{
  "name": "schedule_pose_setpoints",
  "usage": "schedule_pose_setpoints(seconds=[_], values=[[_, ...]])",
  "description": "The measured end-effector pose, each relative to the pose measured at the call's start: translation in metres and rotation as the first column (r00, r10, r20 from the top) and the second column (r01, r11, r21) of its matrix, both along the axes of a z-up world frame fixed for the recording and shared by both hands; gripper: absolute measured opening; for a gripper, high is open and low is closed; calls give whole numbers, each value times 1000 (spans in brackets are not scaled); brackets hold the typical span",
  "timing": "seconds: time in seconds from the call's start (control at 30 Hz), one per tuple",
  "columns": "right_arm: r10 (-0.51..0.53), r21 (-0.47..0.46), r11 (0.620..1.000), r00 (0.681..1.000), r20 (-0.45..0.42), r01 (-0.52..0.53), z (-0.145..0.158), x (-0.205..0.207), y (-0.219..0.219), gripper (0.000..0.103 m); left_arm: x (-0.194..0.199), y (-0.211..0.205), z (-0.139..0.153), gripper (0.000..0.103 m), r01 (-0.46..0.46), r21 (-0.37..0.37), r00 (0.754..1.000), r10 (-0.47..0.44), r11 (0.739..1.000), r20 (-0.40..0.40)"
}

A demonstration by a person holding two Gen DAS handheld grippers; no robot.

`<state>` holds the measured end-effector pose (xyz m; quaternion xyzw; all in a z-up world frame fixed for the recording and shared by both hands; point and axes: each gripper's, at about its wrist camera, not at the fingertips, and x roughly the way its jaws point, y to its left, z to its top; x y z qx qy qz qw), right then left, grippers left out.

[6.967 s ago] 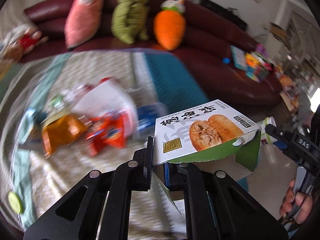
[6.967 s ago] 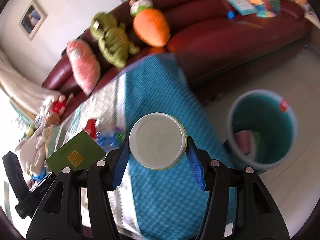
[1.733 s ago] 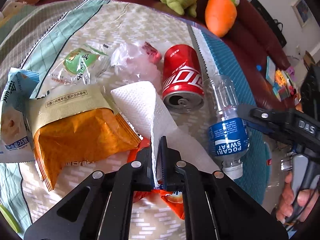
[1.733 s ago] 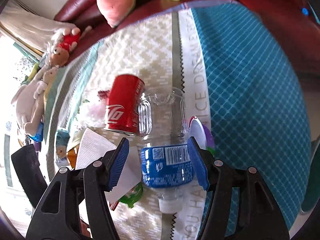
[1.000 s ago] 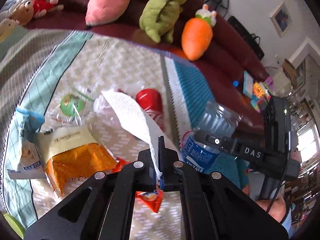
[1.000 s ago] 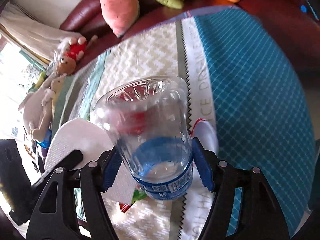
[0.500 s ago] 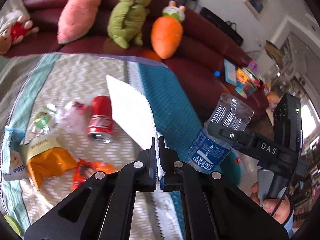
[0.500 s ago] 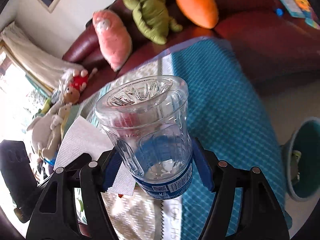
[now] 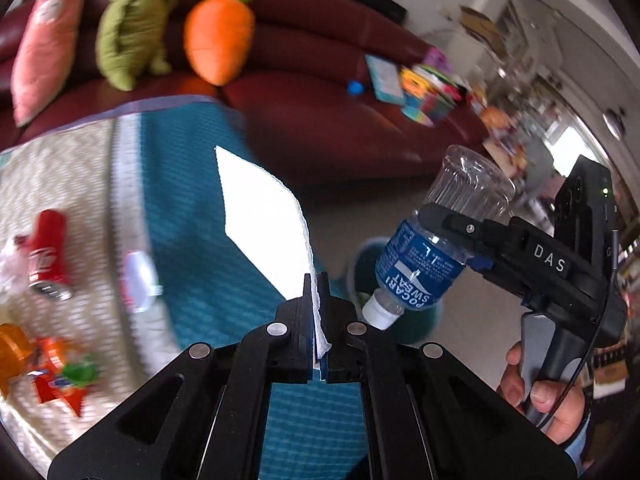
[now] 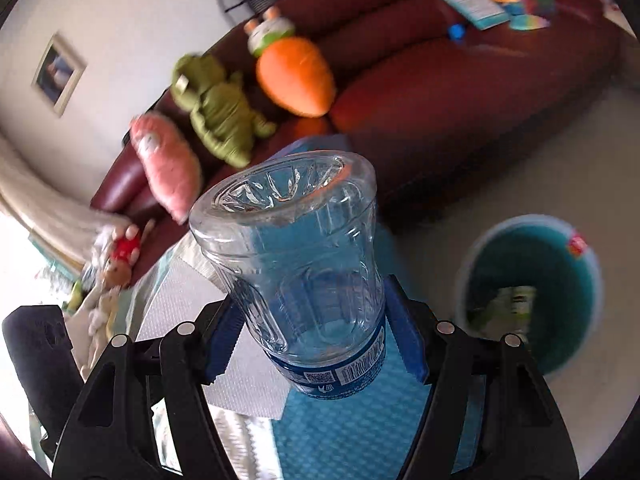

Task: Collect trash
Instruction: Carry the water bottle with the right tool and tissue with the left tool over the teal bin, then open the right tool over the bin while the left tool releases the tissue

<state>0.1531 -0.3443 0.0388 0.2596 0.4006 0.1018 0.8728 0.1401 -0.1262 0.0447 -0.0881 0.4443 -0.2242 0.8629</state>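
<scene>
My left gripper is shut on a white paper towel and holds it above the table's teal cloth. My right gripper is shut on an empty clear plastic bottle with a blue label, base towards the camera; the bottle also shows in the left wrist view, cap down. A teal trash bin stands on the floor to the right, with some trash inside. In the left wrist view the bin is mostly hidden behind the bottle.
A red can, orange snack wrappers and other trash lie on the patterned tablecloth at left. A dark red sofa with plush toys and books runs behind the table.
Both grippers have swung right, away from the trash pile towards the table's edge. The bin has come closer in the right wrist view. Both still hold the towel and the bottle.
</scene>
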Motion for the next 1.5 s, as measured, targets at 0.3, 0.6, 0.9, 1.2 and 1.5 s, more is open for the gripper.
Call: schedule_pose_setpoints(seconds=[0.3,0.6,0.9,1.2,1.5], values=[[-217,-43,975,976,-20,216,-25,-45,-110,64,3,-98,-16,2,151,32,988,-150,988,-28],[-278,-56,960,957,-86,274,-61,-50,-154,64,20,-157,-45,2,185,71,980,-179,980,-89],[-269,-123,960,950,-155,252,-89,-30,-167,65,40,-195,-67,2,203,81,972,-191,976,-135],[-246,-111,968,939,-242,225,-111,-10,-170,73,59,-214,-90,2,198,84,968,-181,977,-177],[-270,-99,963,921,-281,252,-125,-13,-179,76,65,-232,-109,2,207,97,961,-184,973,-207]])
